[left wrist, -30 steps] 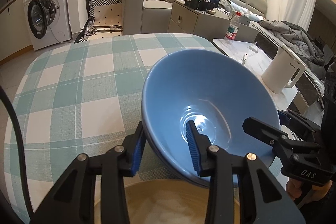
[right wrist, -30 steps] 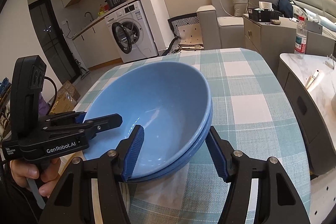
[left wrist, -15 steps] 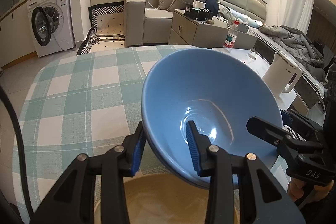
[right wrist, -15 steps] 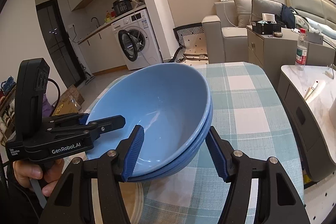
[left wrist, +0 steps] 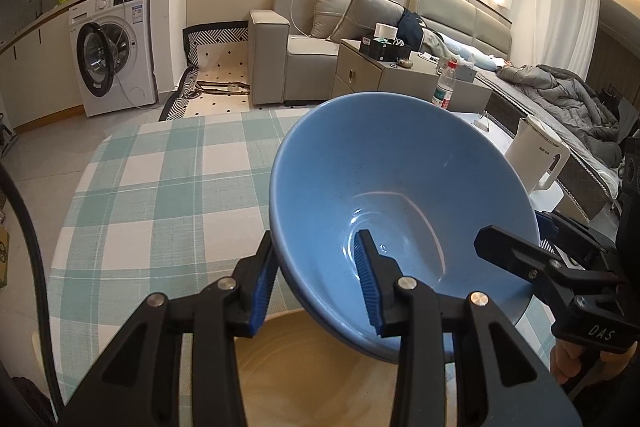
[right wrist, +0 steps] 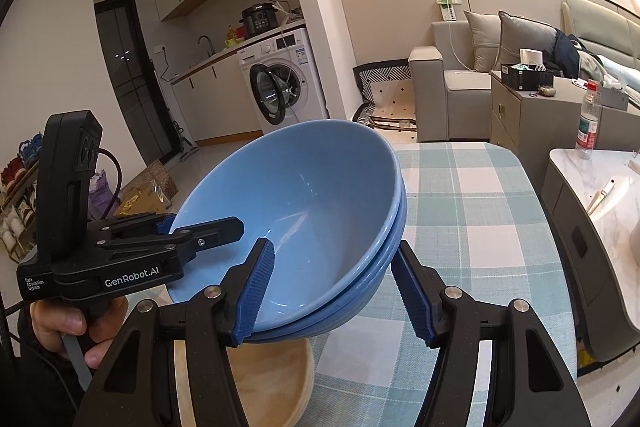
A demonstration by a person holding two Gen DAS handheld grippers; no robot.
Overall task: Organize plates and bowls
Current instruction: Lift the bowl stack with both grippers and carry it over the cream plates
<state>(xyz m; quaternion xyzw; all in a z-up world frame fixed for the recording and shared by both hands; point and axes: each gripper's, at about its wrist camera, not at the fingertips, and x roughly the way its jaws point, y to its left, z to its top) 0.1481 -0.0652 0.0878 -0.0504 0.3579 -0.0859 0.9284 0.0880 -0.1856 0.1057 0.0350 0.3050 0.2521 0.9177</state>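
The left gripper (left wrist: pixel 316 279) was clamped on the near rim of the stacked blue bowls (left wrist: pixel 400 187); the right gripper (right wrist: pixel 336 287) gripped the opposite rim, holding them above a beige bowl (right wrist: pixel 272 379). Only the right view showed "GenRobot.AI"; only the left view showed "DAS" and the white kettle (left wrist: pixel 536 159).

blue bowls (left wrist: pixel 384 187): glossy, smooth | tablecloth (left wrist: pixel 160 195): woven cloth | plate (right wrist: pixel 272 379): wood-look
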